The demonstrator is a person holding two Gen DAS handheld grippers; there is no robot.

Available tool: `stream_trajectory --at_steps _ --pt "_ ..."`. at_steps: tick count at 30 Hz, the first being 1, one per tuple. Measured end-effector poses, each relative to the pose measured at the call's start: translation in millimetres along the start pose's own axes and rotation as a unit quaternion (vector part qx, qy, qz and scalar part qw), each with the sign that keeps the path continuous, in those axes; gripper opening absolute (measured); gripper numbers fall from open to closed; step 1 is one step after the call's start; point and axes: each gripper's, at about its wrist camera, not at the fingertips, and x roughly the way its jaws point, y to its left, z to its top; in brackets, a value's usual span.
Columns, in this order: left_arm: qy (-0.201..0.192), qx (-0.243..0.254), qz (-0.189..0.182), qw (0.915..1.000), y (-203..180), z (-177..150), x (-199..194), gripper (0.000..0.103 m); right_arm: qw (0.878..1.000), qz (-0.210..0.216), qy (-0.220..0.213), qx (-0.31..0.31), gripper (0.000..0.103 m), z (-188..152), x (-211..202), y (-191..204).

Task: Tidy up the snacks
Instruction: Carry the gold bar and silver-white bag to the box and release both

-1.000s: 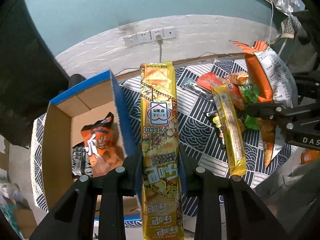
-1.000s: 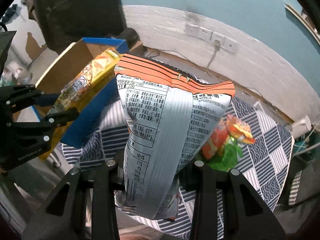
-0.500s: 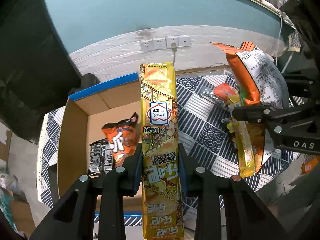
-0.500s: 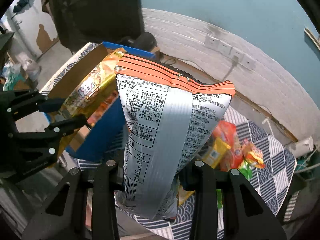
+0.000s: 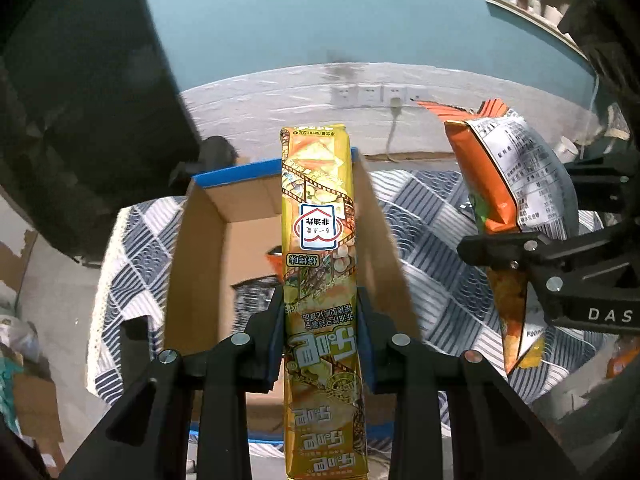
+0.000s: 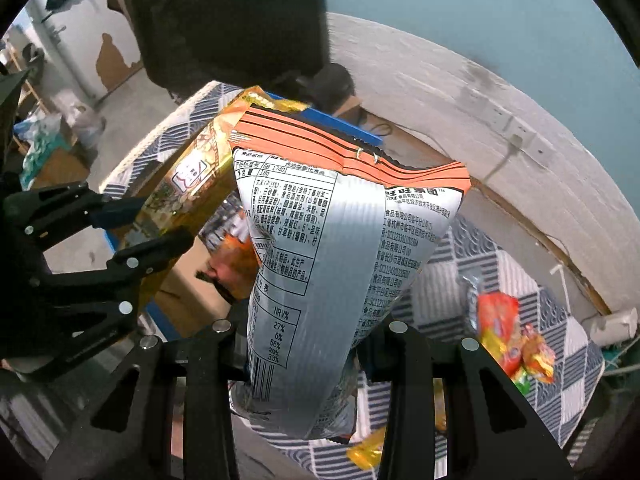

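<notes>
Jaws pinch the yellow snack pack [image 5: 320, 264] and silver bag [image 6: 320, 272].

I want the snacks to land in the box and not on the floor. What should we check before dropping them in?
1. Left tool grips the yellow pack firmly: ok.
2. Right tool grips the silver bag firmly: ok.
3. Box is open: ok.
4. Yellow pack is over the box opening: ok, judging by the left view.
5. Silver bag is over the box: not ok, it hangs over the cloth beside it.
6. Room left inside the box: cannot tell, the snacks already in it are mostly hidden.
</notes>
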Motion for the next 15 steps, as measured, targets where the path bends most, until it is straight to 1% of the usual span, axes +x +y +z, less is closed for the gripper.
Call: stream_trajectory --at_steps 6,10,11,15 --pt "0.000 -0.018 0.009 0.9998 27.5 0.1 9.7 0.032 1.000 0.014 0.006 -0.001 0.036 20.9 16.0 16.8" --pt "0.000 -0.014 0.027 0.9995 40.0 -3.7 17.4 0.032 1.000 0.019 0.014 -0.005 0.036 32.7 30.7 28.4" --pt "0.003 -0.011 0.021 0.9997 42.2 -4.3 18.9 0.032 1.000 0.020 0.015 -0.006 0.036 34.7 34.1 30.6" --pt "0.011 -0.021 0.020 0.9995 56.3 -6.7 26.8 0.032 0.999 0.023 0.024 -0.009 0.036 41.0 47.8 39.9"
